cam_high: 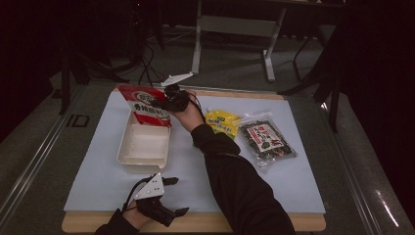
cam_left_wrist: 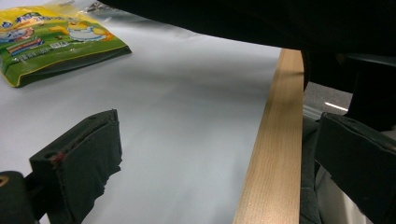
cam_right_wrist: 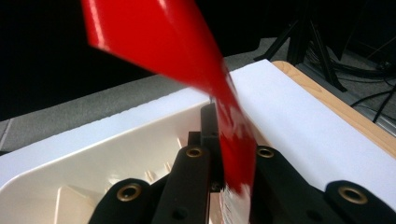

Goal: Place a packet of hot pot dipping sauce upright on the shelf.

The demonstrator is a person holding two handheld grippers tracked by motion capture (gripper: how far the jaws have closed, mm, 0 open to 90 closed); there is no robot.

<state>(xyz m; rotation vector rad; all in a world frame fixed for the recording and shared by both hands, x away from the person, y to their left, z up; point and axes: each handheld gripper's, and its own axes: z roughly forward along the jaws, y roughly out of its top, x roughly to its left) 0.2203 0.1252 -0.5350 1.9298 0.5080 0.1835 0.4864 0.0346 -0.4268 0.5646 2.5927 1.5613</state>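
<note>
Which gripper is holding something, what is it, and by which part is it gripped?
The right gripper is shut on the red packet, pinching its side edge over the white tray. The left gripper is open and holds nothing.

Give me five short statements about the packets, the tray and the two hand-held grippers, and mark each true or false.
1. The right hand-held gripper is shut on the red packet. True.
2. The red packet lies flat inside the white tray. False: it is held above the tray's far end.
3. The left hand-held gripper holds the yellow packet. False: its jaws are open and empty.
4. The dark seaweed packet lies right of the yellow one. True.
5. The tray holds two packets. False: none lies in it.
</note>
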